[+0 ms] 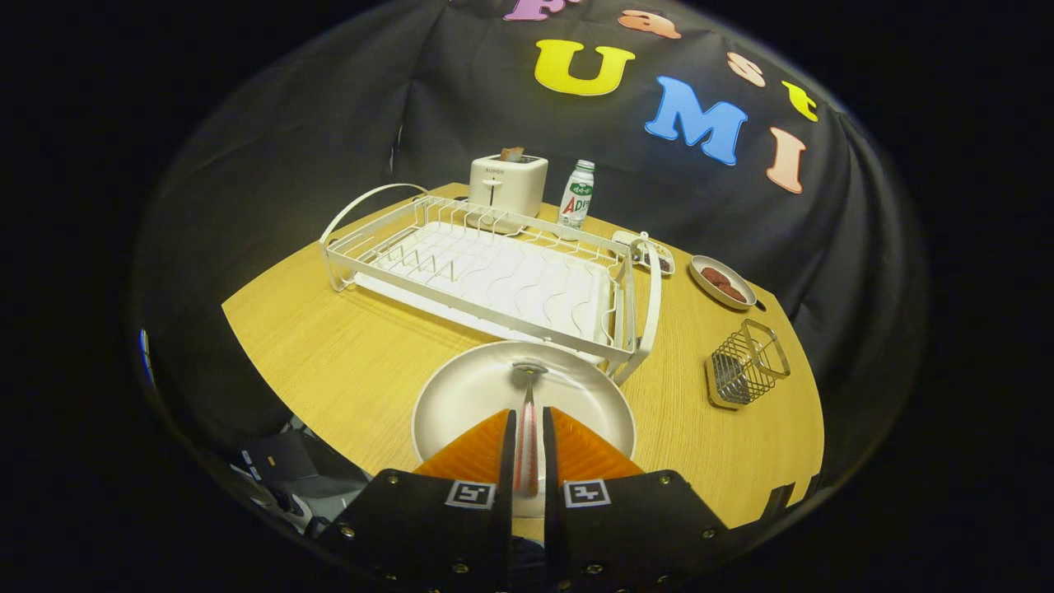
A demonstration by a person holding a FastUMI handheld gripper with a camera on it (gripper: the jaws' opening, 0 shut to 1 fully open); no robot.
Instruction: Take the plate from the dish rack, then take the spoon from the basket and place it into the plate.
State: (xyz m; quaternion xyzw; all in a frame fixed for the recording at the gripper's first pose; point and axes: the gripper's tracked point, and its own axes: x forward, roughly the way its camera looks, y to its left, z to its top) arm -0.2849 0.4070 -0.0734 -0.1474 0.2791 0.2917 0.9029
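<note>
Tool (527, 424) nearest, its two fingers (482, 449) closed almost together with only a thin slot between. In that slot the spoon (527, 428) is clamped by its handle, both fingers pressing on it. Spoon runs straight ahead from the fingertips, bowl end forward and resting low over the plate (461, 395).

Tool is level and points toward the far side of the bench (329, 354), centred over the near half of the plate; fingers hang just above the plate's surface. Whether the spoon bowl touches the plate, cannot tell.

Plate is a pale shallow round one, flat on the bench, just near of the dish rack (494, 272). Its far rim sits close under the rack's near right corner.

Dish rack: white wire, long, angled across the middle of the bench, with a looped handle at each end.

Right of the plate, well apart, a small wire basket (745, 366) lies on the bench. Farther right and back, a small dish (722, 282) with dark pieces in it. Behind the rack, a white toaster (507, 185) with a slice showing, and a small bottle (577, 195) just to its right.
</note>
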